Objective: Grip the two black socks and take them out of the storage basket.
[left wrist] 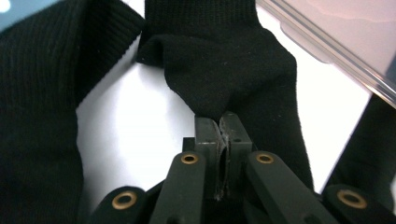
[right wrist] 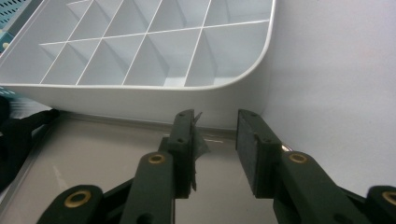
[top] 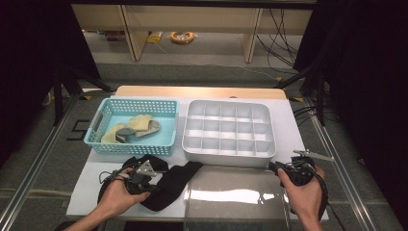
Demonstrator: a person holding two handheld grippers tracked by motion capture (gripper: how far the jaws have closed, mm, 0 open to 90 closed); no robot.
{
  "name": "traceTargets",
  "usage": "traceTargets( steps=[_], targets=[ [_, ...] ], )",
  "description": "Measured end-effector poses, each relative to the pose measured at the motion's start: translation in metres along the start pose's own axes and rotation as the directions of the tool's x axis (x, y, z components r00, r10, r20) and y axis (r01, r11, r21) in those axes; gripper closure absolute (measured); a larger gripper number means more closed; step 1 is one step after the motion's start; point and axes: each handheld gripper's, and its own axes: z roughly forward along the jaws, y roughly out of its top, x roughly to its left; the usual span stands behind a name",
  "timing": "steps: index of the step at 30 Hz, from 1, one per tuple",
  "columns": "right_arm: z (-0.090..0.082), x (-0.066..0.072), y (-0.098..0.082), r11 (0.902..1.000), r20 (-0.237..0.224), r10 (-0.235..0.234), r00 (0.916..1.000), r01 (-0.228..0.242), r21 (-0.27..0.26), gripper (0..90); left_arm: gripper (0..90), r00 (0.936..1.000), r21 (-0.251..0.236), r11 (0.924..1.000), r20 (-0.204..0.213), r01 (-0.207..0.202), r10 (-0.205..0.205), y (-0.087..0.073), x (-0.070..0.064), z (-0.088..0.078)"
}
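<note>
Left gripper (left wrist: pixel 219 122): jaws pinching shut on one black sock (left wrist: pixel 219 60).
Right gripper (right wrist: pixel 215 135): jaws gaping, gripping nothing.

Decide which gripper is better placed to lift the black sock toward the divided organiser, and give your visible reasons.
Left. The left gripper is already shut on a fold of the black sock. The right gripper stands open with nothing between its jaws, over the clear lid by the white divided organiser, away from the sock.
</note>
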Motion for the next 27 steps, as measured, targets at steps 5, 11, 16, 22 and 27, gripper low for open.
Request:
traceTargets(
  steps=[5, 11, 16, 22, 27],
  targets=[
    [-0.001, -0.001, 0.000, 1.0000, 0.004, 0.002, 1.0000, -0.002, 0.005, 68.5, 87.3, 0.9997, 0.002, 0.9997, 0.001, 0.025, -0.025, -0.006, 0.011, -0.020],
    [-0.001, 0.003, 0.000, 0.9994, -0.003, 0.034, 0.9994, -0.034, 0.012, 68.5, 83.7, 0.9963, 0.035, 0.9969, -0.052, 0.070, -0.068, -0.017, 0.025, -0.029],
    [0.000, 0.000, 0.000, 1.0000, 0.003, 0.001, 1.0000, -0.001, 0.000, 68.5, 66.8, 0.9927, -0.066, 0.9976, -0.118, 0.019, -0.027, -0.010, 0.012, -0.033],
    [0.000, -0.001, 0.000, 0.9998, 0.004, -0.013, 0.9999, 0.013, 0.012, 68.5, 55.1, 0.9936, -0.129, 0.9888, -0.093, -0.075, 0.063, 0.010, -0.009, -0.031],
    [-0.002, 0.000, 0.000, 0.9996, 0.008, 0.027, 0.9996, -0.027, 0.006, 68.5, 52.3, 0.9906, -0.131, 0.9883, -0.122, -0.078, 0.062, 0.019, -0.011, -0.036]
  ],
)
